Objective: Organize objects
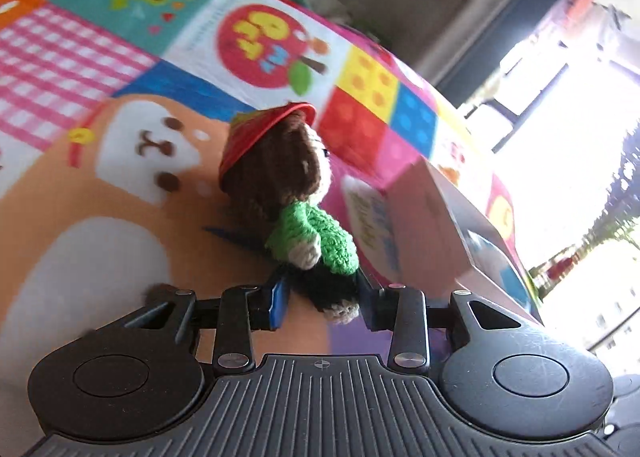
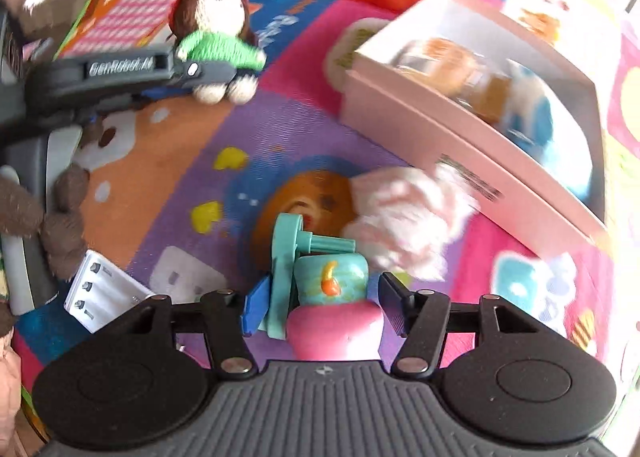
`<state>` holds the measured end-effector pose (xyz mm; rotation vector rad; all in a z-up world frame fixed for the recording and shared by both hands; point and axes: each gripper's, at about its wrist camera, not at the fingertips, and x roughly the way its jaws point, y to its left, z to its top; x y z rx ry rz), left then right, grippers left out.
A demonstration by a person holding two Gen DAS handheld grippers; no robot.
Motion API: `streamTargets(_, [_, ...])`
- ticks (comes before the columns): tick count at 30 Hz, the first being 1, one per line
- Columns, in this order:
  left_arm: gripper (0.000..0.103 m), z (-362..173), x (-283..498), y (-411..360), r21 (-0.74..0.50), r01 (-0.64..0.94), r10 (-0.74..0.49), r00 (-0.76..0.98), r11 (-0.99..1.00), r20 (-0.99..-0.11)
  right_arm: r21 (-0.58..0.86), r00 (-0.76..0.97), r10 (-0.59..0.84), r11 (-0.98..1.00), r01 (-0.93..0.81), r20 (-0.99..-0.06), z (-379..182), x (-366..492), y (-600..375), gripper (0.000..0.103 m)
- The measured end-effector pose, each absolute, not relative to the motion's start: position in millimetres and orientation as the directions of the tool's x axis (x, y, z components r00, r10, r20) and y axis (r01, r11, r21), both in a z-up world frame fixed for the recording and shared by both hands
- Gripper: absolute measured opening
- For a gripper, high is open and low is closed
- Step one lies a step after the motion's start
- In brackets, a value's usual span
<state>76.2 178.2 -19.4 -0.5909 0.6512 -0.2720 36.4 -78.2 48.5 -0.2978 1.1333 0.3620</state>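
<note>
My left gripper is shut on a crocheted doll with brown hair, red hat and green top, held by its dark lower body above the colourful play mat. The doll and the left gripper also show in the right wrist view at upper left. My right gripper is shut on a teal and pink plastic toy above the mat. A pink open box holding a toy car and a blue-white toy lies to the right; it also shows in the left wrist view.
A fluffy pink plush lies against the box's front wall. A brown plush and a white battery charger lie at the left. A bright window is beyond the mat's right edge.
</note>
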Motion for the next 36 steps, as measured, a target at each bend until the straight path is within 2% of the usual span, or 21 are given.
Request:
streamTargets(3, [0.039, -19, 76, 168, -0.576, 0.084, -0.431, 0.753, 0.813, -0.498, -0.047, 0.425, 0.150, 0.907, -0.418, -0.893, 54, 29, -92, 0.072])
streamTargets(7, [0.039, -16, 75, 159, -0.554, 0.120, -0.451, 0.731, 0.824, -0.513, -0.039, 0.476, 0.189, 0.903, -0.428, -0.859, 61, 19, -103, 0.073])
streamTargets(10, [0.039, -18, 74, 155, -0.581, 0.183, -0.534, 0.668, 0.793, -0.518, 0.012, 0.494, 0.312, 0.854, -0.521, -0.812, 72, -3, -103, 0.082])
streamTargets(12, [0.039, -17, 71, 148, -0.578, 0.240, -0.582, 0.619, 0.780, -0.527, 0.066, 0.446, 0.410, 0.791, -0.609, -0.796, 75, -19, -97, 0.086])
streamTargets(16, [0.039, -13, 55, 128, -0.533, 0.344, -0.626, 0.548, 0.773, -0.555, 0.116, 0.320, 0.478, 0.682, -0.722, -0.818, 60, -49, -76, 0.086])
streamTargets(21, [0.036, 3, 24, 131, -0.476, 0.316, -0.560, 0.612, 0.821, -0.559, 0.081, 0.303, 0.469, 0.638, -0.766, -0.829, 42, -69, -64, 0.086])
streamTargets(24, [0.036, 19, -1, 135, -0.445, 0.347, -0.555, 0.644, 0.825, -0.526, -0.031, 0.412, 0.408, 0.679, -0.733, -0.815, 41, -69, -72, 0.086])
streamTargets(29, [0.036, 41, -37, 139, -0.336, 0.365, -0.494, 0.693, 0.868, -0.524, -0.129, 0.592, 0.280, 0.823, -0.553, -0.756, 49, -51, -115, 0.085])
streamTargets(33, [0.036, 43, -76, 153, -0.290, 0.321, -0.431, 0.723, 0.902, -0.541, -0.040, 0.626, 0.306, 0.879, -0.476, -0.717, 49, -51, -153, 0.085])
streamTargets(36, [0.036, 35, -99, 150, -0.202, 0.328, -0.384, 0.738, 0.923, -0.555, 0.013, 0.657, 0.322, 0.903, -0.429, -0.682, 43, -59, -174, 0.085])
